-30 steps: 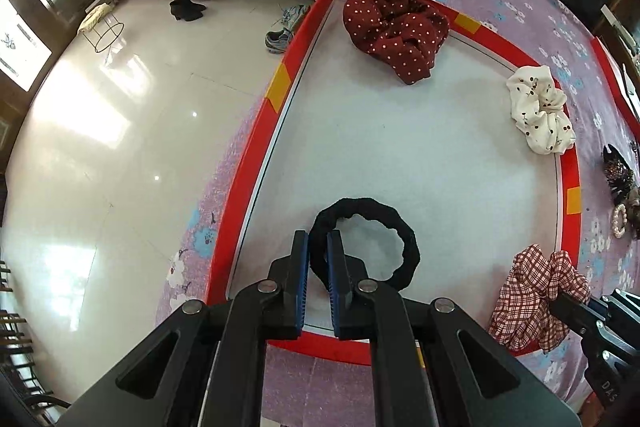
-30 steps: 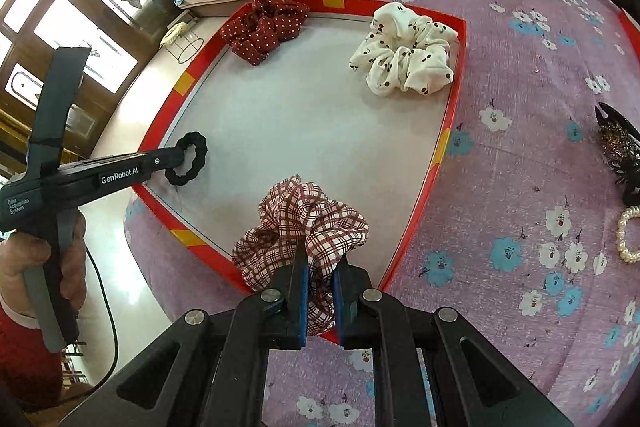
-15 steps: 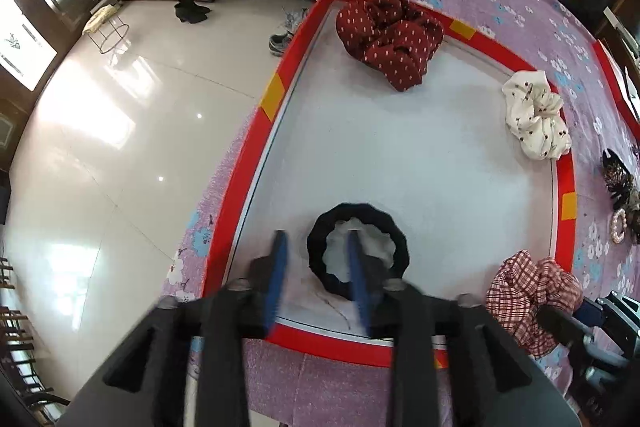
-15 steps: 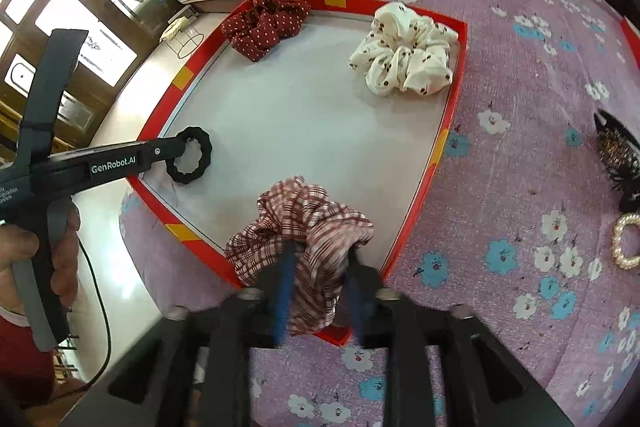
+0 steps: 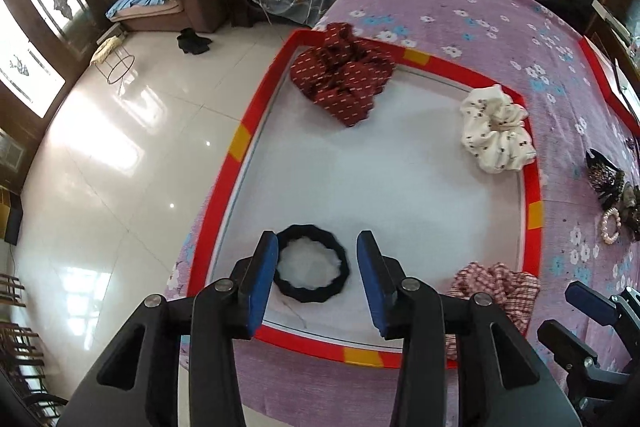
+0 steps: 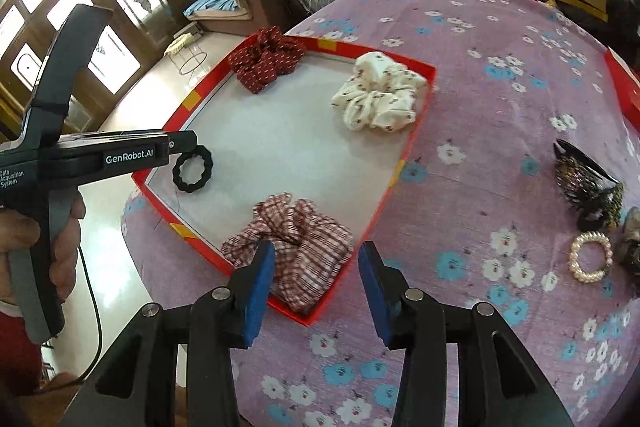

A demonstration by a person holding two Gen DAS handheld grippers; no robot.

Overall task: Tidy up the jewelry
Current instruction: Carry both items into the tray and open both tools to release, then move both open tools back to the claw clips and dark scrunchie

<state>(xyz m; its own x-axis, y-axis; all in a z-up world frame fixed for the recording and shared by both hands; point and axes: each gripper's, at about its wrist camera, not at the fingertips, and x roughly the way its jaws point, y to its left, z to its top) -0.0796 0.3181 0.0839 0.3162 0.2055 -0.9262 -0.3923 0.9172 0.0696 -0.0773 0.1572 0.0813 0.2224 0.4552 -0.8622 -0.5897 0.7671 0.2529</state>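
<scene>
The left tongs [image 5: 316, 267] stood apart, and their jaws had just been opening. The black hair ring [image 5: 312, 269] lay flat between the two blue pads, but the pads did not press on it. It rested in the near left corner of the red-edged tray [image 5: 240, 141], on the white floor of the tray.

The right tongs [image 6: 316, 277] also stood apart, and their jaws had just been opening too. The checked scrunchie [image 6: 296, 247] lay under and between them in the near right corner of the tray, free of the pads, with its near edge close to the red rim.

In the far left corner of the tray sat a dark red dotted scrunchie [image 5: 342, 77], partly over the rim. A cream scrunchie [image 5: 496, 129] lay at the far right side, just beside the rim.

The tray stood on a surface covered with a purple flowered cloth [image 6: 500, 107]. On this cloth, to the right of the tray and well apart from it, lay a dark hair claw [image 6: 588, 183] and a pearl bracelet [image 6: 591, 255] near each other.

In the right wrist view, a hand [image 6: 48, 239] held the handle of the left tool.
</scene>
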